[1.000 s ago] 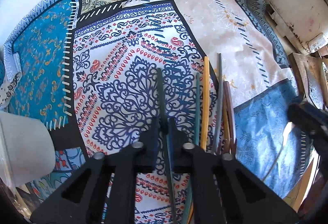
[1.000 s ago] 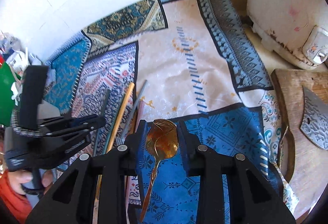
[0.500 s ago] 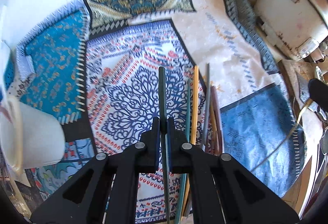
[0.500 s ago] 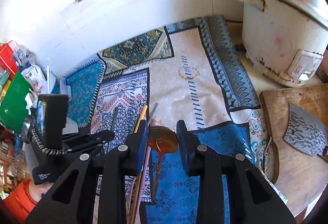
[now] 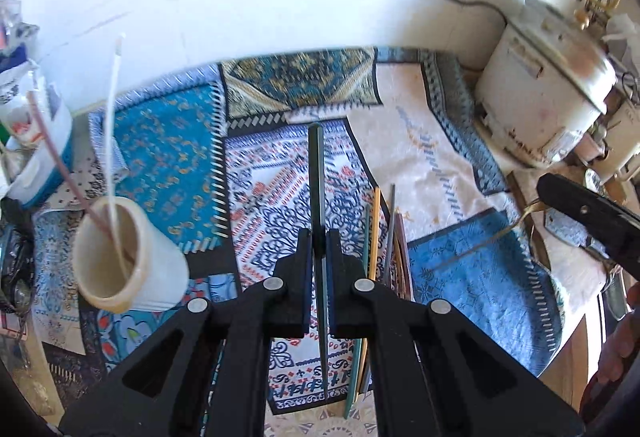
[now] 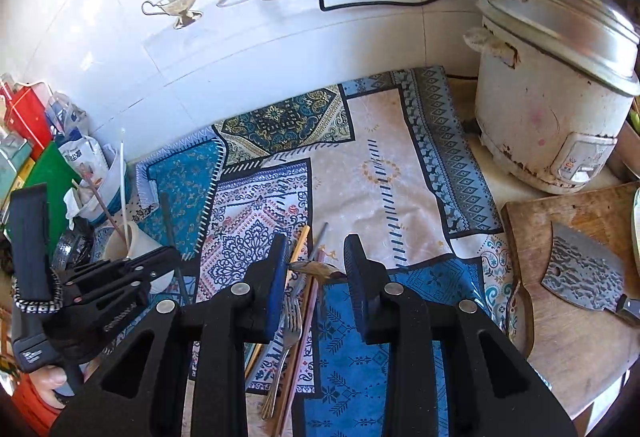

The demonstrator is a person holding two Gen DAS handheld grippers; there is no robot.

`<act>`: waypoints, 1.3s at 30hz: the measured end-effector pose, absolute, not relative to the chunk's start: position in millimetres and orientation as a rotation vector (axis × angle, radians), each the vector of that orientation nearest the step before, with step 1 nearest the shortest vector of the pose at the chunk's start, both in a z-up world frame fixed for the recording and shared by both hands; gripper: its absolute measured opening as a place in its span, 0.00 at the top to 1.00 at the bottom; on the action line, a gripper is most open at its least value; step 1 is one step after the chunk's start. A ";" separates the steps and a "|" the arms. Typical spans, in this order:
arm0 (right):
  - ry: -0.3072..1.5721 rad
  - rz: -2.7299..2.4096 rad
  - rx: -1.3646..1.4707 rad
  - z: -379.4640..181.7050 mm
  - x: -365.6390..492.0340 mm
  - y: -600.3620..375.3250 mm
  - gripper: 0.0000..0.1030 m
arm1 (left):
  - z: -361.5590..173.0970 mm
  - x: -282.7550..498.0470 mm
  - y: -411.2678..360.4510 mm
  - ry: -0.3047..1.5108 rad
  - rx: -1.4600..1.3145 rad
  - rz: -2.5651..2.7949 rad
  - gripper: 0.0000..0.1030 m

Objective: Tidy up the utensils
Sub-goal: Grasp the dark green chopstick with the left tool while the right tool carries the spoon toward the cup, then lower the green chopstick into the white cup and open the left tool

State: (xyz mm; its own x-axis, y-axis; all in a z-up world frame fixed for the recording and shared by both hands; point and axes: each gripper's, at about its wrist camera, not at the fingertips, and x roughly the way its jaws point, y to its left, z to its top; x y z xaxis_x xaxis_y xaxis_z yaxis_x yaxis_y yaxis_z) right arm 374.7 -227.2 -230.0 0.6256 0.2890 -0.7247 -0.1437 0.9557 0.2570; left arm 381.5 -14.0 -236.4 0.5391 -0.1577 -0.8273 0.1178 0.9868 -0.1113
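A white tiled wall (image 6: pixel 280 49), sunlit, is seen behind the cloth-covered tabletop (image 6: pixel 380 173); a black cable (image 6: pixel 360 3) runs across it.

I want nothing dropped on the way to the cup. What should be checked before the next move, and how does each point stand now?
1. Left gripper shut on the dark green chopstick: ok.
2. Right gripper shut on the golden metal spoon: ok.
3. Cream plastic cup mouth open, only two sticks inside: ok.
4. Cup upright: cannot tell, fisheye tilts it.
5. Both utensils clear of the remaining chopsticks on the patterned cloth: ok.
6. The two grippers apart: ok.
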 end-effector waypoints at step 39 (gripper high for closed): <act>0.599 0.603 0.014 -119.4 388.1 -48.6 0.75 | -86.0 314.9 163.9 0.569 -0.240 0.109 0.97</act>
